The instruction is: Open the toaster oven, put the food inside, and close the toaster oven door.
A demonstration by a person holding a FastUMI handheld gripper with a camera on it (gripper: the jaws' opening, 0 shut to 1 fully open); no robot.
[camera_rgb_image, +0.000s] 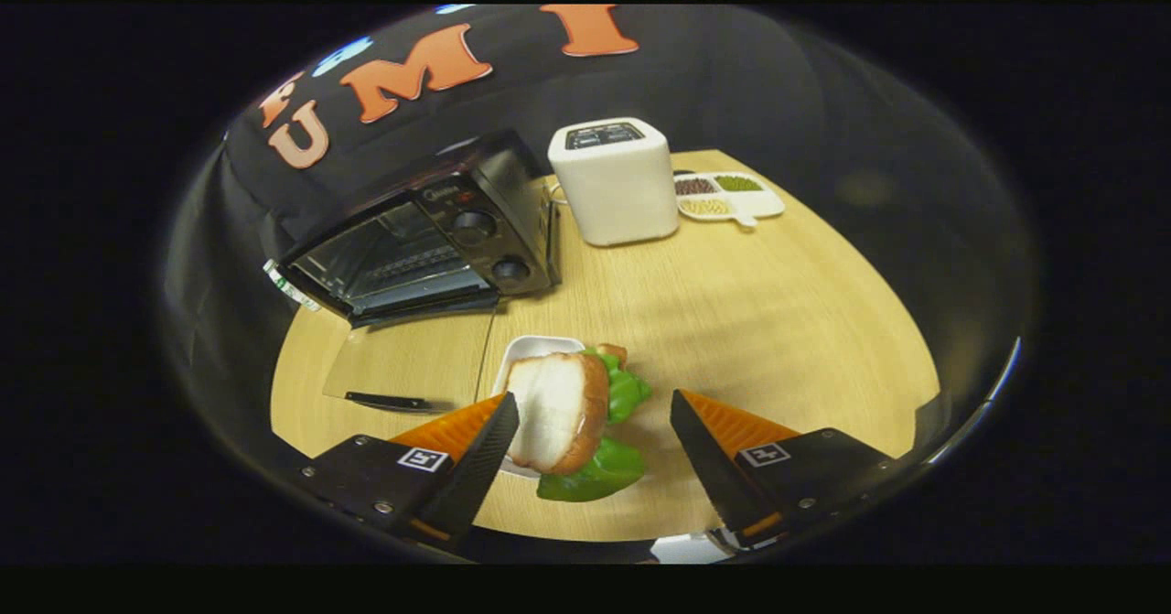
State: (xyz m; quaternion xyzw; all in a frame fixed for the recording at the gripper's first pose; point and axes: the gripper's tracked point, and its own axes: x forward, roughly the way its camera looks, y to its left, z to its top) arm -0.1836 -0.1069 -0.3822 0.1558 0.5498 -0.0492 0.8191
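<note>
Jaws: spread wide, gripper [590, 413] grasping nothing.
Food: sandwich [560, 410] with green lettuce, standing on edge on a small white dish [529, 350], between the fingers, touching or nearly touching the left finger; clear gap to the right finger.
Long axis: bread face running roughly 12 to 6 o'clock, so fingers close across its thickness.
Toaster oven [423, 234]: at 11 o'clock beyond the fingers, glass door [407, 371] already folded down flat on the table [778, 321].
Next, judged: centre slightly leftward, then pinch.
</note>
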